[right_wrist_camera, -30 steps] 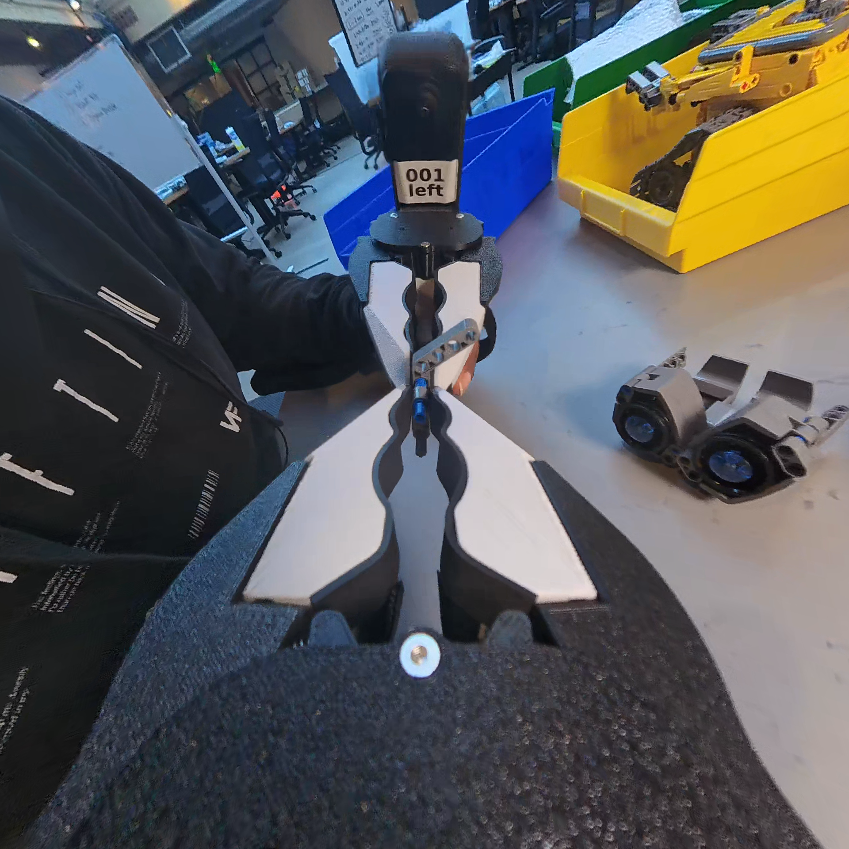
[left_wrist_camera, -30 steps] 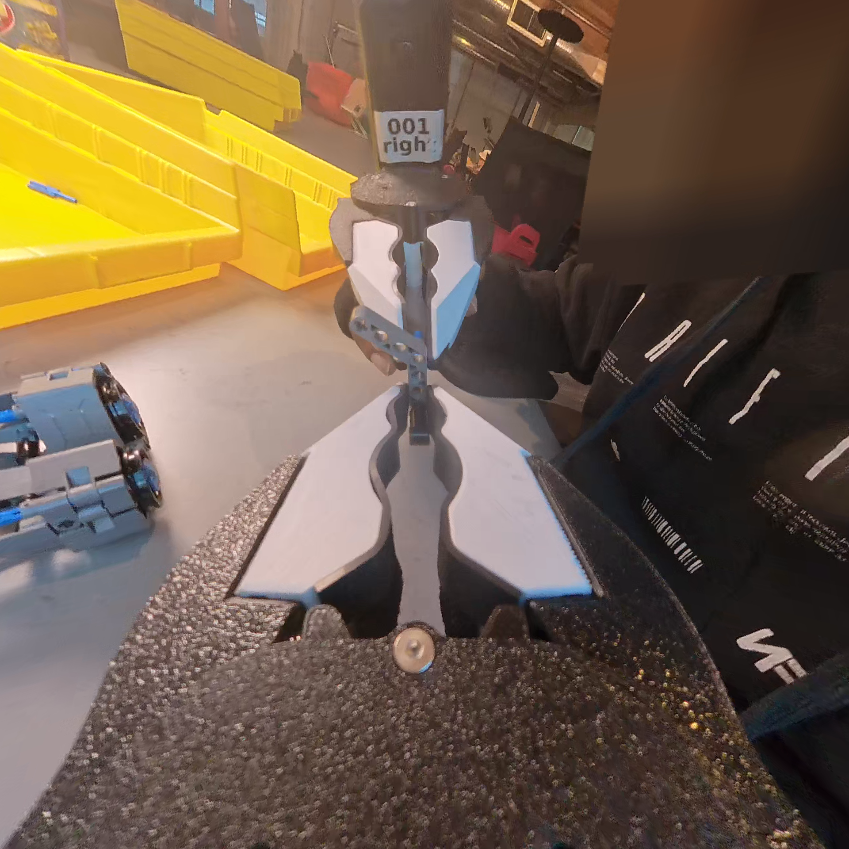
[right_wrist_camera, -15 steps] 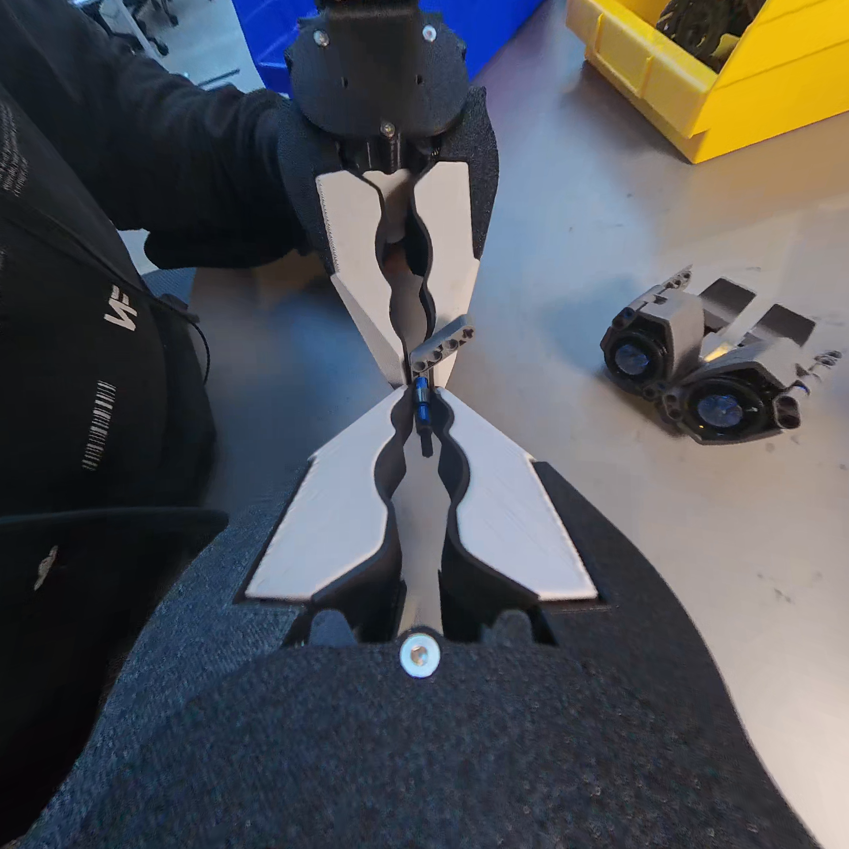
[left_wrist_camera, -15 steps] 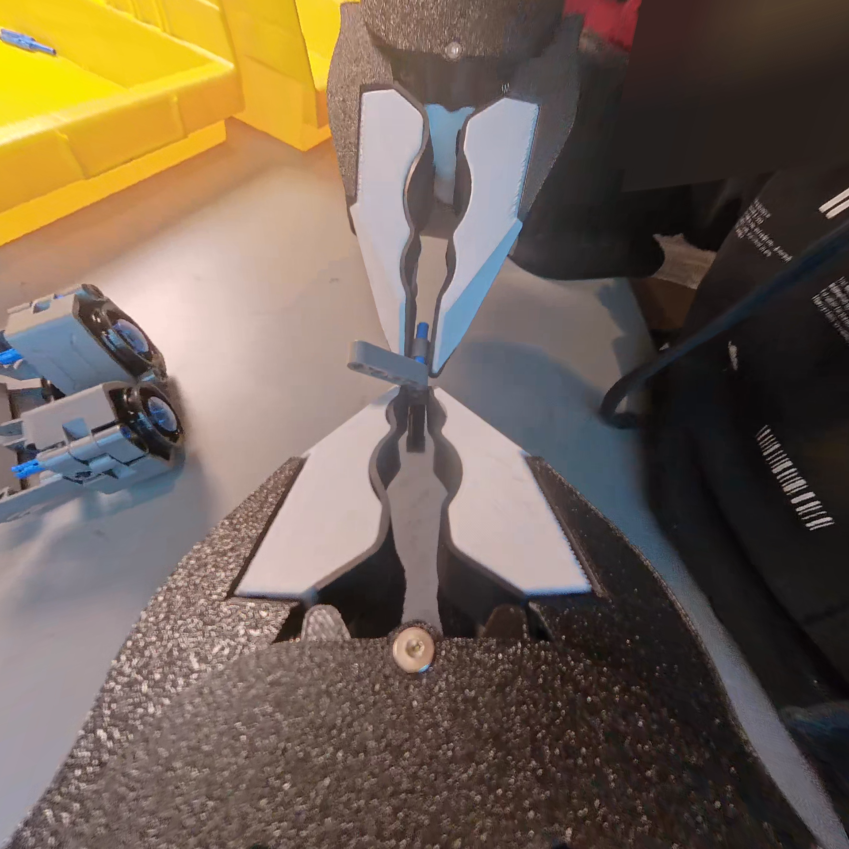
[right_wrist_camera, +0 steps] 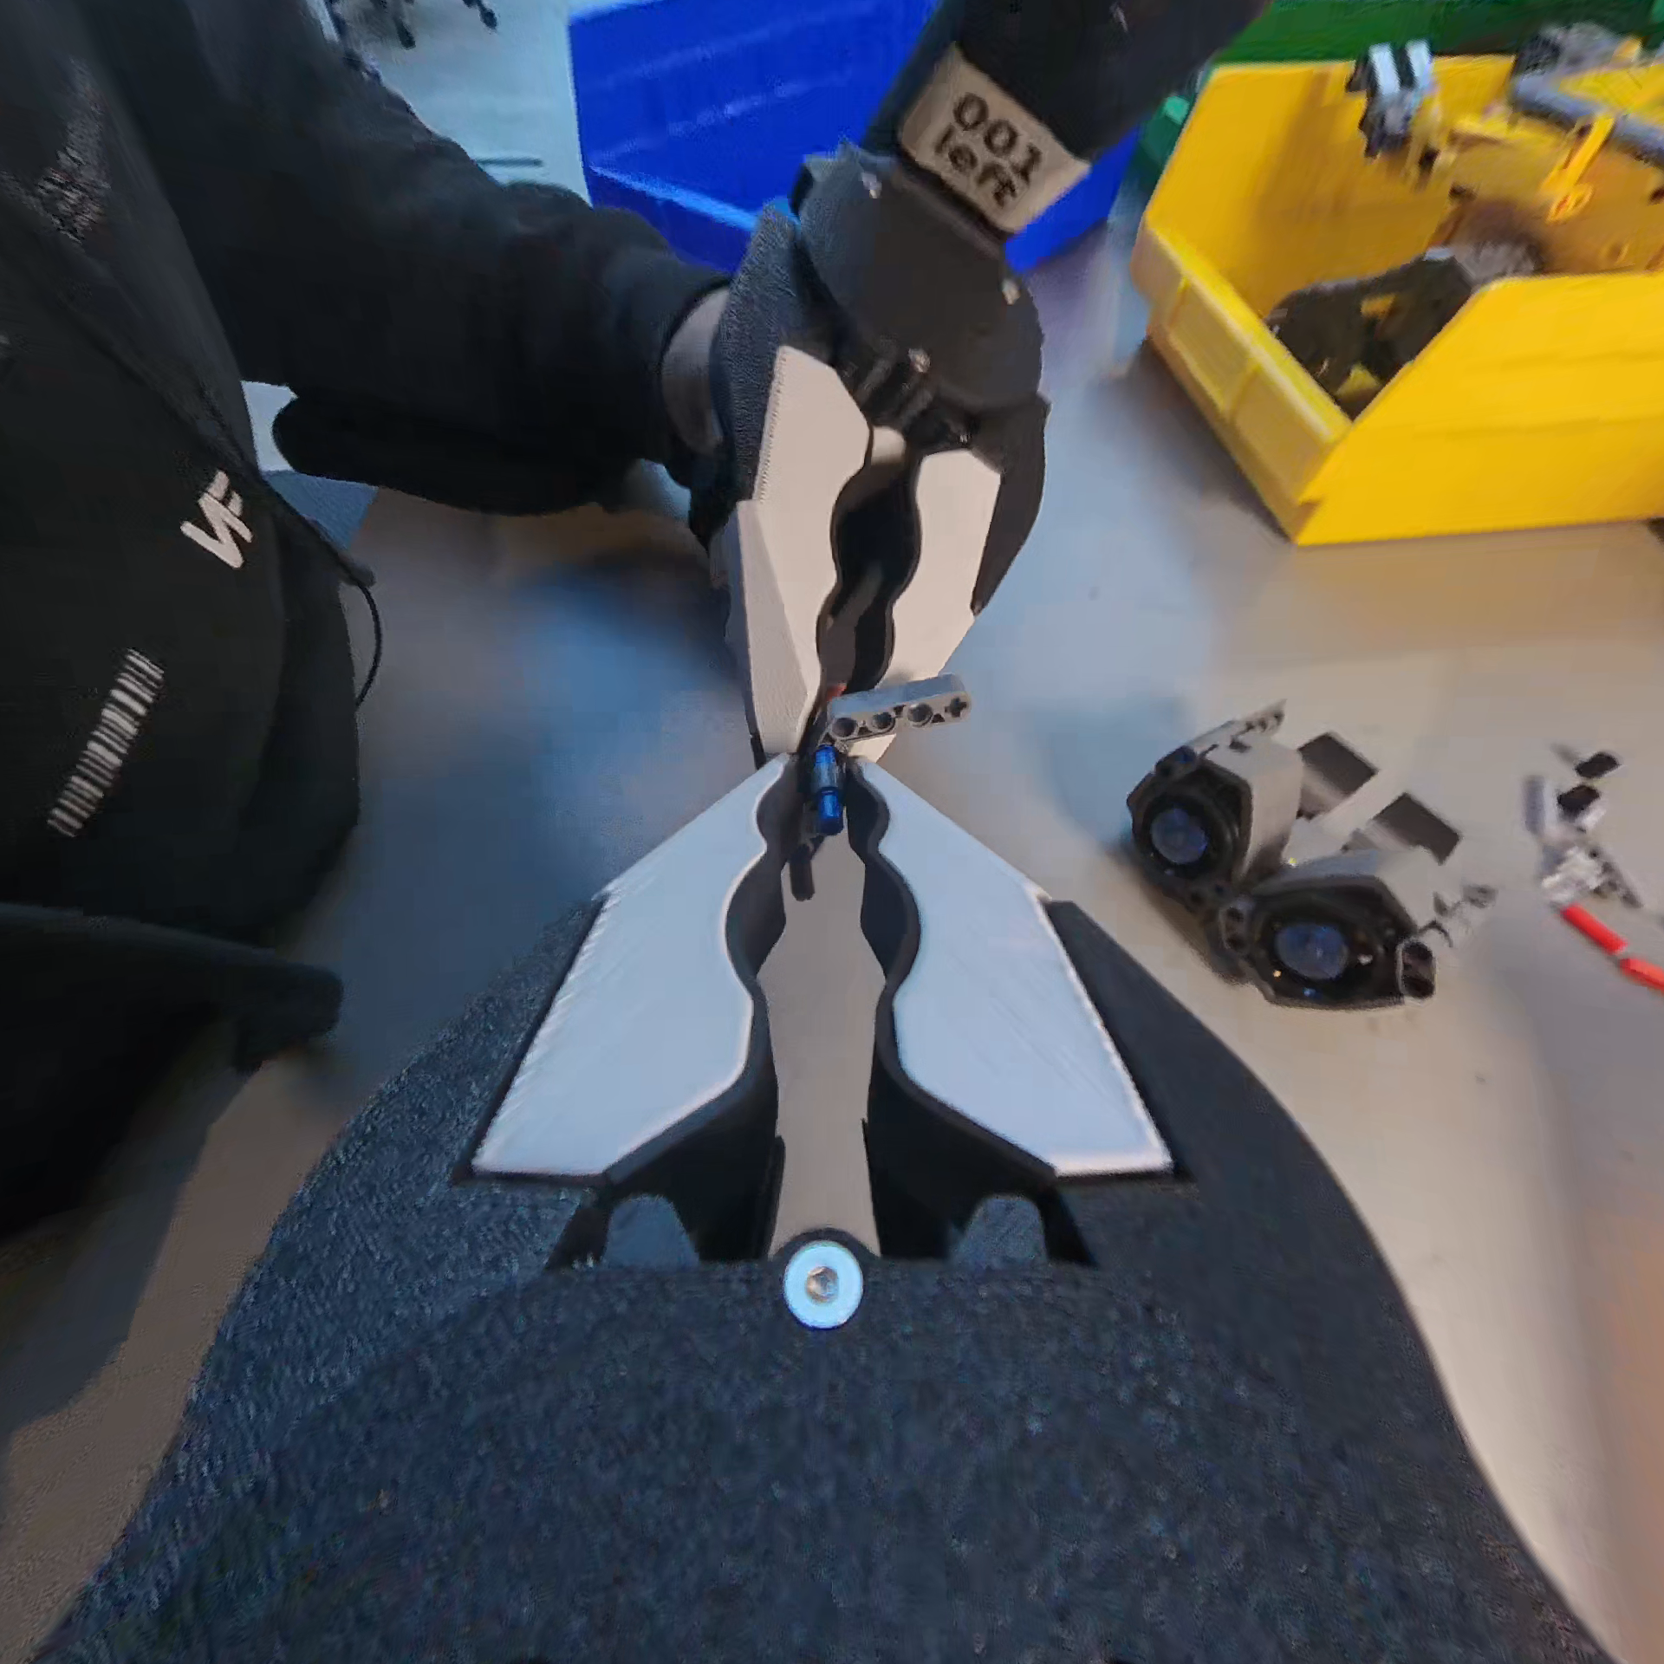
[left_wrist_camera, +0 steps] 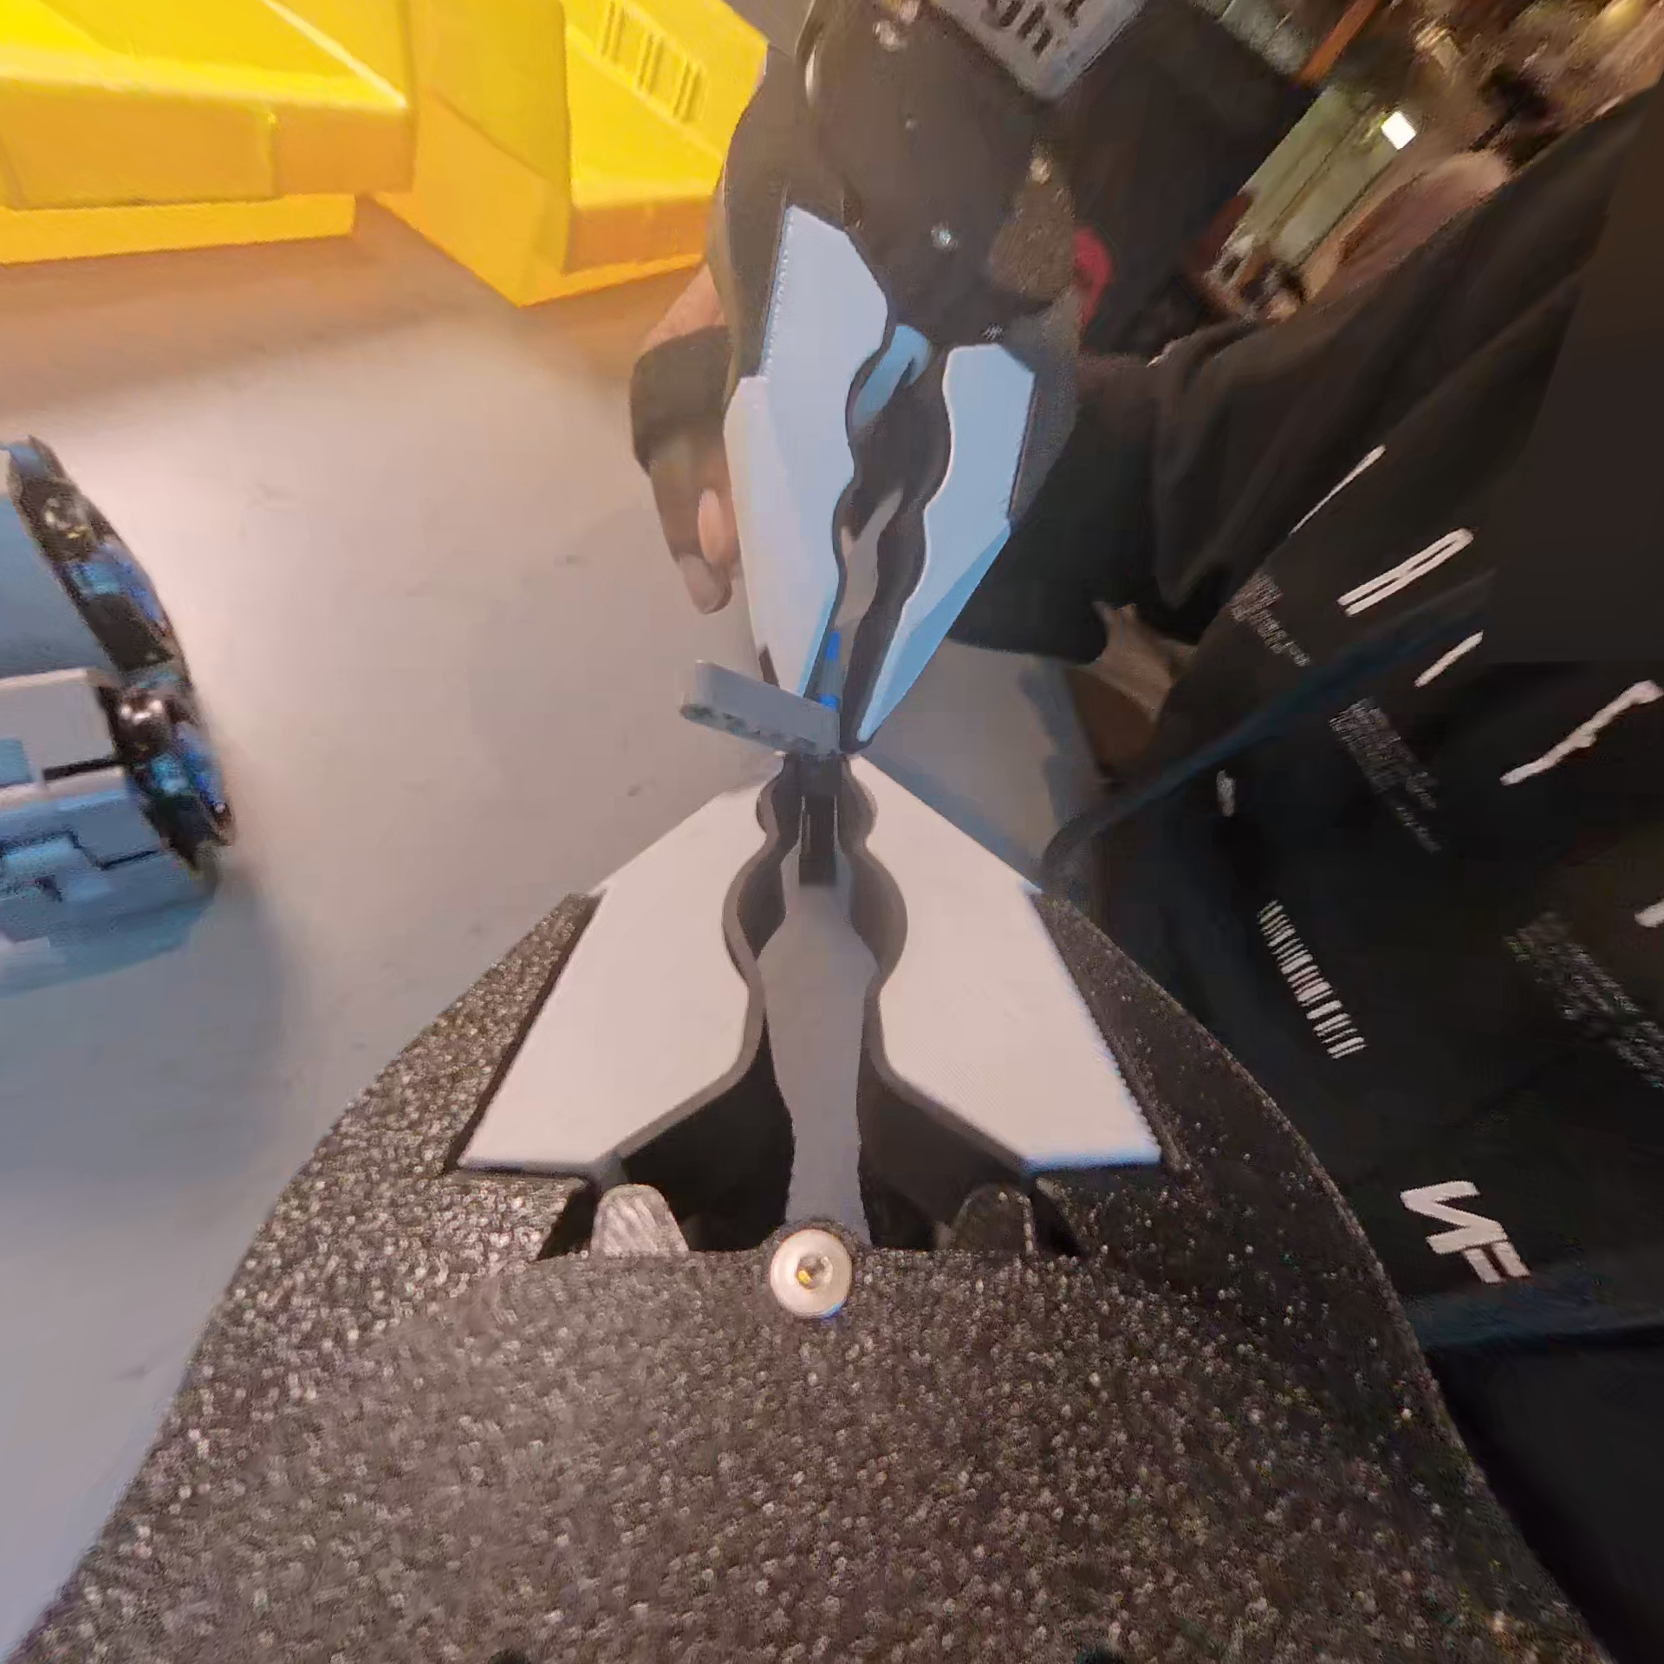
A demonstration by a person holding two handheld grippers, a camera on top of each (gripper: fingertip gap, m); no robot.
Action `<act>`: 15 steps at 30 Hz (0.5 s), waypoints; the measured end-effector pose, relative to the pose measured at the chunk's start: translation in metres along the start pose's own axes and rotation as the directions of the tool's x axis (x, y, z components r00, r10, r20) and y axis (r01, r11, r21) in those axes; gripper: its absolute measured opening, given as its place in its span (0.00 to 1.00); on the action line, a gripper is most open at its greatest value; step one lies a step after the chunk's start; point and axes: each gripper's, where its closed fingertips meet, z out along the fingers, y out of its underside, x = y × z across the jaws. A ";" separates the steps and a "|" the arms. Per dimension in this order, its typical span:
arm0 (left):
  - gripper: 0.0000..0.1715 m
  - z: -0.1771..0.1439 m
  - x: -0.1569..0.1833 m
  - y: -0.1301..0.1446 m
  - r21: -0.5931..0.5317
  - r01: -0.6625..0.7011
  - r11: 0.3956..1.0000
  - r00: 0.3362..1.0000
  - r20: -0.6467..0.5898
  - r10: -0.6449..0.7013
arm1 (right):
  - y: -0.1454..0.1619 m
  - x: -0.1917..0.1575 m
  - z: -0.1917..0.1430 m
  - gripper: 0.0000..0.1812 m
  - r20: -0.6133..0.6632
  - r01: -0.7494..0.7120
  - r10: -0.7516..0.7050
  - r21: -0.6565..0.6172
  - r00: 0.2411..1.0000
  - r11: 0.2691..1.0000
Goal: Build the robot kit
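Where the two grippers meet: the left gripper (left_wrist_camera: pixel 815 792) and the right gripper (right_wrist_camera: pixel 824 779) are held tip to tip above the desk (left_wrist_camera: pixel 405 540), at the centre of both views.
Left fingers: narrowed to a slit and clamped on the dark short leg of a grey beam (left_wrist_camera: pixel 761 716). The long arm of the beam is left sticking out to the left of the frame, so its row of holes is kept free of the grip.
Right fingers: nearly closed on a blue pin (right_wrist_camera: pixel 826 792) with a dark stem behind it. The pin is gripped along its length, so its front end is presented at the corner of the beam.
Contact: pin and beam are seen touching or all but touching. Whether the pin is seated in a hole cannot be told.
Hand: part of a hand (left_wrist_camera: pixel 693 504) in a black cuff is seen behind the right gripper, in the upper middle of the left wrist view.
Desk, right of the right wrist view: a grey block with two round lenses (right_wrist_camera: pixel 1261 891) is laid well apart from the grippers, with small loose parts (right_wrist_camera: pixel 1585 864) beside it.
Background: a yellow bin (right_wrist_camera: pixel 1531 405) holding dark and yellow parts is set at the upper right, and a blue bin (right_wrist_camera: pixel 720 108) at the top centre.
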 end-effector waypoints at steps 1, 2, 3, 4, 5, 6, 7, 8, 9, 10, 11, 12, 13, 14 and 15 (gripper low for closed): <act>0.04 0.000 0.004 -0.003 0.023 0.015 1.000 0.999 -0.031 -0.014 | -0.004 -0.001 -0.002 0.05 0.001 0.022 -0.022 0.019 1.000 1.000; 0.04 -0.001 0.009 -0.006 0.040 0.030 0.999 0.997 -0.067 -0.027 | -0.009 -0.004 -0.004 0.05 0.004 0.046 -0.046 0.040 0.999 0.998; 0.04 -0.002 0.013 -0.009 0.060 0.042 0.997 0.994 -0.099 -0.036 | -0.014 -0.006 -0.007 0.05 0.003 0.069 -0.069 0.070 0.998 0.995; 0.04 -0.002 0.017 -0.012 0.077 0.051 0.996 0.991 -0.123 -0.042 | -0.018 -0.007 -0.010 0.06 0.000 0.084 -0.084 0.093 0.996 0.992; 0.04 -0.003 0.020 -0.014 0.088 0.058 0.994 0.989 -0.143 -0.045 | -0.022 -0.011 -0.012 0.11 0.014 0.096 -0.098 0.110 0.995 0.989; 0.04 -0.004 0.023 -0.017 0.101 0.067 0.993 0.986 -0.162 -0.050 | -0.025 -0.015 -0.014 0.13 0.031 0.101 -0.106 0.124 0.994 0.987; 0.04 -0.005 0.025 -0.019 0.113 0.076 0.991 0.982 -0.180 -0.055 | -0.027 -0.018 -0.015 0.14 0.036 0.115 -0.121 0.134 0.992 0.984; 0.04 -0.006 0.028 -0.020 0.120 0.082 0.989 0.979 -0.194 -0.058 | -0.028 -0.019 -0.016 0.16 0.030 0.140 -0.145 0.133 0.989 0.981; 0.04 -0.006 0.029 -0.021 0.124 0.088 0.988 0.977 -0.205 -0.061 | -0.028 -0.021 -0.017 0.19 0.024 0.165 -0.169 0.126 0.985 0.978; 0.04 -0.007 0.031 -0.021 0.125 0.096 0.987 0.973 -0.220 -0.066 | -0.029 -0.024 -0.018 0.20 0.022 0.188 -0.193 0.129 0.981 0.974; 0.04 -0.007 0.033 -0.022 0.128 0.106 0.986 0.969 -0.236 -0.074 | -0.032 -0.026 -0.020 0.21 0.015 0.213 -0.218 0.143 0.976 0.966; 0.04 -0.007 0.034 -0.022 0.130 0.119 0.984 0.965 -0.249 -0.084 | -0.034 -0.027 -0.022 0.21 0.004 0.242 -0.245 0.151 0.970 0.959; 0.04 -0.007 0.035 -0.023 0.129 0.133 0.983 0.960 -0.264 -0.096 | -0.034 -0.028 -0.022 0.20 -0.001 0.273 -0.276 0.146 0.961 0.951; 0.04 -0.007 0.036 -0.023 0.128 0.148 0.981 0.955 -0.276 -0.108 | -0.034 -0.029 -0.023 0.19 -0.011 0.300 -0.302 0.135 0.953 0.944; 0.04 -0.006 0.036 -0.022 0.123 0.164 0.979 0.949 -0.290 -0.122 | -0.033 -0.029 -0.022 0.19 -0.018 0.321 -0.321 0.127 0.947 0.939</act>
